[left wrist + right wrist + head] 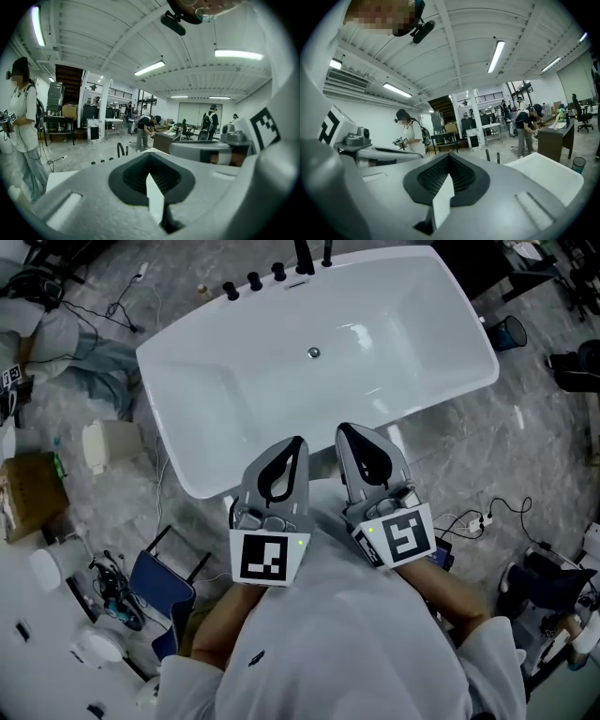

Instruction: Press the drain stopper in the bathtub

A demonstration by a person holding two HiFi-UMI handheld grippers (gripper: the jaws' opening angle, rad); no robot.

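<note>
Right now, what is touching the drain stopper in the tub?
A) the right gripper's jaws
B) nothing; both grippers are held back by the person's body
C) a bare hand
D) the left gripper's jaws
B: the drain stopper sits alone on the floor of the bathtub, while the left gripper and right gripper are close to the person's body, jaws shut and empty.

bright ceiling tube lights, fisheye-bent edges, sharp focus.
</note>
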